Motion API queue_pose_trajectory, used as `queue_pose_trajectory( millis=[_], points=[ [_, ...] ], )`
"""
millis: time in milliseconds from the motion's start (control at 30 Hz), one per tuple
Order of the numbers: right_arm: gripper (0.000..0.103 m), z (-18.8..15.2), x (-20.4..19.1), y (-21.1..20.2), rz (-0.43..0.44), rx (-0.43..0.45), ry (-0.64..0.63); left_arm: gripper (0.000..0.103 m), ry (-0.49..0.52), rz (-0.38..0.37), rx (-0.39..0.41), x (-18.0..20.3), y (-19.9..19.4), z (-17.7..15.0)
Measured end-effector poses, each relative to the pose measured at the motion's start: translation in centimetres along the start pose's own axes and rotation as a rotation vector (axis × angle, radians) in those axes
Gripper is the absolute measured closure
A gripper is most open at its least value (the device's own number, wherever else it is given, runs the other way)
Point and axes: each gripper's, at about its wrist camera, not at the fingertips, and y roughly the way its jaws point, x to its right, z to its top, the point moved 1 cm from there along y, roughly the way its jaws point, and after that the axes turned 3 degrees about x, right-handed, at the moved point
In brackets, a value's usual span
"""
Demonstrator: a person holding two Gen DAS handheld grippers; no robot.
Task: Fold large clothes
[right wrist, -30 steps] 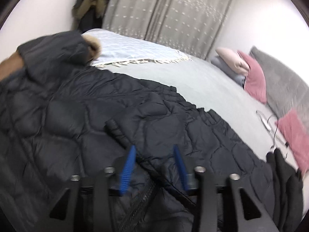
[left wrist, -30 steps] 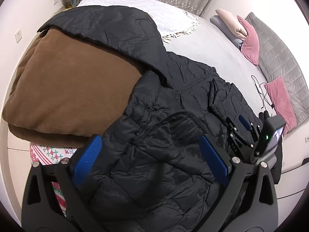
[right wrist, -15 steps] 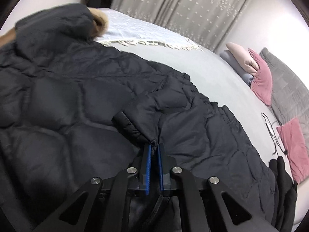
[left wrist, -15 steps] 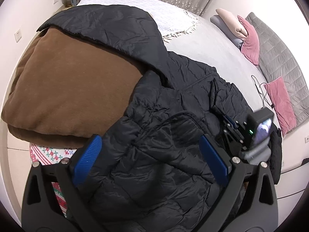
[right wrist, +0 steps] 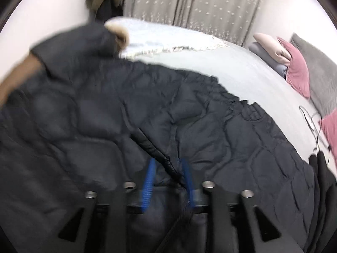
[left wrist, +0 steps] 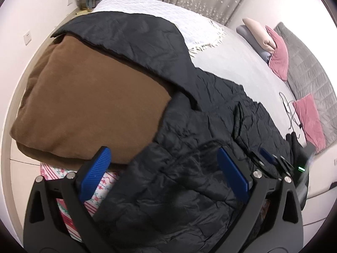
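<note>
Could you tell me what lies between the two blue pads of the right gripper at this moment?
In the right wrist view, the right gripper has just opened; a dark edge of the black puffer jacket runs between its pads, unclamped.

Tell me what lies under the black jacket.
The black jacket lies partly over a folded brown blanket, with the grey bedsheet showing beyond its far edge. Whatever lies beneath its middle is covered.

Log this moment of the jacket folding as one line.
phase: regrasp | right gripper: jaws just opening, jacket edge between | left gripper: open over jacket
</note>
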Motion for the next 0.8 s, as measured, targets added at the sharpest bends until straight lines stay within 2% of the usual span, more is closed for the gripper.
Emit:
queue_pose_trajectory(
  millis=[67,100,167,267,333,400,467,567,633,700,800],
  points=[
    [0.051,0.1,0.6,-2.5,0.021,0.01,0.073,0.003,-0.019,-0.004,0.005,-0.6,-0.1,0.5],
    [0.047,-0.2,0.8,-4.0,0.041,0.001,0.122,0.003,-0.026,-0.002,0.008,-0.8,-0.1,0.5],
    [0.031,-1.4,0.6,-6.6,0.063,-0.055,0.192,0.003,-0.05,0.006,0.02,-1.7,-0.2,1.1],
    [0.021,-3.3,-0.6,-9.3,0.128,-0.13,0.245,0.003,-0.089,0.025,0.039,-2.8,-0.3,1.9],
    [0.021,-4.6,-1.3,-10.5,0.287,-0.182,0.303,0.003,-0.106,0.035,0.047,-3.3,-0.3,2.5],
    [0.021,-6.0,-1.5,-11.4,0.359,-0.202,0.38,0.003,-0.115,0.048,0.055,-3.9,-0.1,3.4],
    [0.02,-7.1,-2.1,-12.3,0.379,-0.225,0.423,0.003,-0.14,0.058,0.066,-5.0,-0.1,4.5],
    [0.019,-8.4,-2.2,-13.7,0.404,-0.183,0.458,0.003,-0.197,0.045,0.103,-7.4,-0.2,7.1],
    [0.017,-9.5,-2.2,-13.7,0.376,-0.165,0.457,0.003,-0.233,0.042,0.134,-9.2,-0.4,8.6],
    [0.017,-10.4,-1.9,-13.0,0.332,-0.17,0.45,0.003,-0.31,0.034,0.153,-11.5,-0.2,9.9],
    [0.017,-11.2,-0.6,-11.8,0.311,-0.195,0.478,0.003,-0.426,-0.037,0.132,-14.2,0.9,11.1]
  ],
)
